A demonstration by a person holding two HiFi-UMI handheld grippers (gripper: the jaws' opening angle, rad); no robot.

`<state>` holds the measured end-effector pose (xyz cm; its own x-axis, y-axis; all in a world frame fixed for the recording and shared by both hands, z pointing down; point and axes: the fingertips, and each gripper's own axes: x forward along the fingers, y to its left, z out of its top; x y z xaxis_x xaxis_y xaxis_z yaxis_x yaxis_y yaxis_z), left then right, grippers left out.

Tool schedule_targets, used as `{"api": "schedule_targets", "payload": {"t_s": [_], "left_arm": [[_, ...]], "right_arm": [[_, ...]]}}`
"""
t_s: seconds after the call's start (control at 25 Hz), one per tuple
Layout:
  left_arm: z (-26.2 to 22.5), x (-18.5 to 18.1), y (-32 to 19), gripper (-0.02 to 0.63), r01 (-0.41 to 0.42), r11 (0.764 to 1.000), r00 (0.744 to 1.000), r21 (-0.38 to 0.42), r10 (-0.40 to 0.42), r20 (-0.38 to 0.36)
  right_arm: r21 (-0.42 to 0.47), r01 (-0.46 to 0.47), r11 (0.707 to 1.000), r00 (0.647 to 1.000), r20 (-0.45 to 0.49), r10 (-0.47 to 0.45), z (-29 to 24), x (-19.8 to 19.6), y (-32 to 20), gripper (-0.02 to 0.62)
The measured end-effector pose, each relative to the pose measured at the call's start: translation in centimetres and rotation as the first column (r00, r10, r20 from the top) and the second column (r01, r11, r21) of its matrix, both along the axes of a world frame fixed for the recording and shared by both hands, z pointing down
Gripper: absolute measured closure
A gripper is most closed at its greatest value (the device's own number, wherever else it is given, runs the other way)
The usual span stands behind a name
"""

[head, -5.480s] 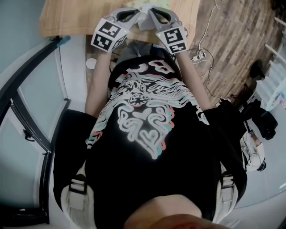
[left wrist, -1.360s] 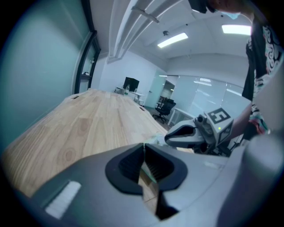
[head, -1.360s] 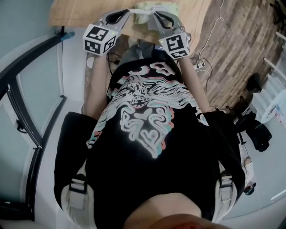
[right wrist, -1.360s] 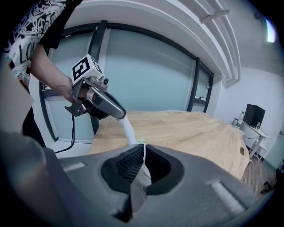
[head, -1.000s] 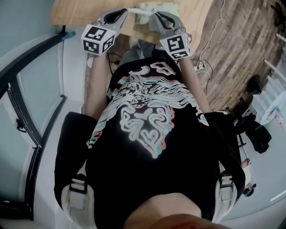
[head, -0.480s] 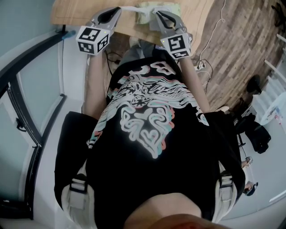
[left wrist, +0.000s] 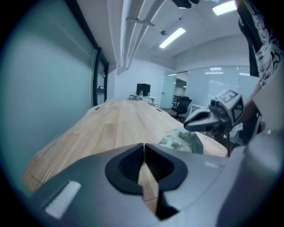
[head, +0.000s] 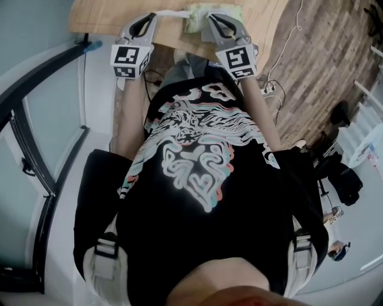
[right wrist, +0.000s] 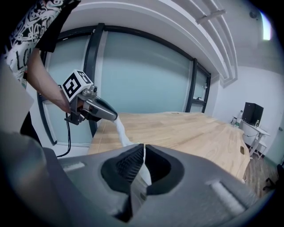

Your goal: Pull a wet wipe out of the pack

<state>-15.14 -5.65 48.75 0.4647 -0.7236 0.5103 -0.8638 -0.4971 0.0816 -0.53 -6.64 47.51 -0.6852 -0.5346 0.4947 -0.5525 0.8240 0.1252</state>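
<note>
A green wet wipe pack (head: 192, 18) lies near the front edge of the wooden table (head: 108, 18). My right gripper (head: 209, 16) sits on it with its jaws shut on the pack's top. In the right gripper view, pale pack material shows between those jaws (right wrist: 143, 148). My left gripper (head: 154, 15) is to the pack's left, shut on a white wipe (head: 173, 11). The wipe (right wrist: 120, 131) stretches taut from the left gripper (right wrist: 115, 118) back to the pack. The left gripper view shows shut jaws (left wrist: 143, 148), the pack (left wrist: 184, 141) and the right gripper (left wrist: 186, 126) over it.
The table runs far ahead as a long bare plank surface (left wrist: 120, 124). A glass wall (head: 48, 119) stands to the left. Wood flooring (head: 323, 66) with cables (head: 269, 83) lies to the right. Office chairs and a monitor (left wrist: 143, 88) stand at the far end.
My left gripper has moved left, away from the pack, and the white wipe now stretches longer between them. The right gripper has stayed on the pack.
</note>
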Motion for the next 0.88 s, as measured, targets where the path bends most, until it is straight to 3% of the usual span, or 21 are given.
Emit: {"api": "schedule_targets", "payload": {"t_s": [0.16,0.48,0.68,0.72,0.88], "left_arm": [[1.2,-1.1,0.6,0.606,0.047,0.999,0.998,-0.012,-0.046,0.042],[3.7,0.0,0.8,0.603,0.047,0.997,0.995,-0.061,-0.042,0.086],[4.3,1.4,0.6,0.508,0.04,0.996,0.999,-0.077,-0.037,0.039],[4.4,1.5,0.5,0.452,0.043,0.996,0.999,-0.078,-0.04,0.037],[4.2,1.6,-0.1,0.427,0.054,0.996,0.999,-0.069,-0.054,0.008]], "right_arm": [[0.006,-0.014,1.0,1.0,0.001,0.014,0.0,-0.2,0.1,0.584],[0.005,-0.024,1.0,1.0,-0.002,0.024,-0.2,0.3,-0.2,0.584],[0.01,-0.039,0.999,0.999,0.004,0.039,-0.3,0.7,-0.3,0.584],[0.007,-0.044,0.999,0.999,0.009,0.044,-0.4,0.7,-0.3,0.584],[-0.006,-0.059,0.998,0.998,0.031,0.059,-0.6,0.7,-0.4,0.584]]}}
